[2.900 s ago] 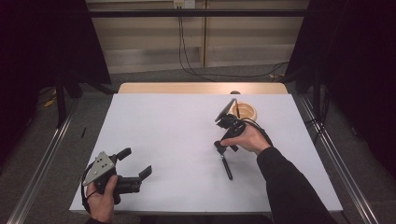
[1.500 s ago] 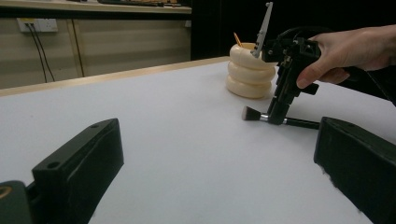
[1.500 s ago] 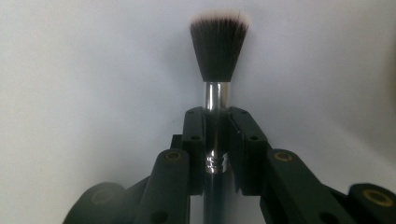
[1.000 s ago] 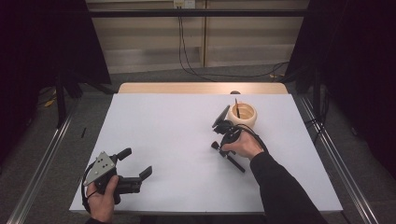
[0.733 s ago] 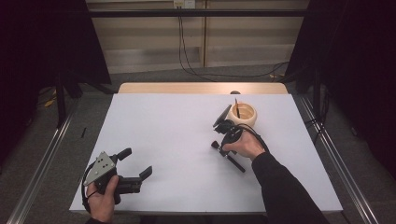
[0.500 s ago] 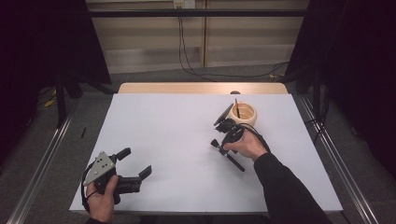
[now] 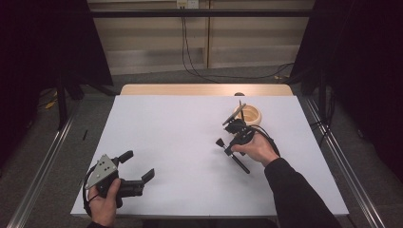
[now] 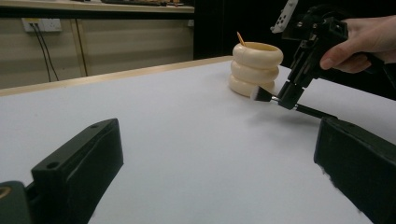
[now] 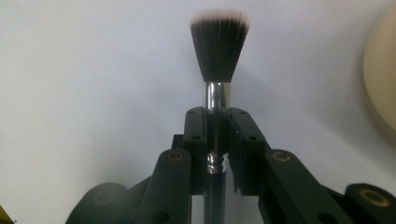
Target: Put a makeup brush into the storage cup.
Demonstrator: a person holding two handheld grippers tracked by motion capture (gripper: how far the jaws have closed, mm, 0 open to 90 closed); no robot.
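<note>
Right tool [image 9: 217, 135] is clamped on the brush [image 9: 218, 51], held low over the table [image 7: 180, 137] near the holder [image 7: 251, 114]. Left tool [image 7: 138, 172] idles, jaws apart. Next, likely: lift, tilt upright, insert into holder.

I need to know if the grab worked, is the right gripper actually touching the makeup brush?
Touching. In the right gripper view, the right gripper has both jaws pressed against the metal ferrule of the makeup brush, with no gap on either side.

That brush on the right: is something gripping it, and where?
Yes. The right tool is shut on the makeup brush at its metal collar below the bristles. The left tool is open, holding nothing.
</note>
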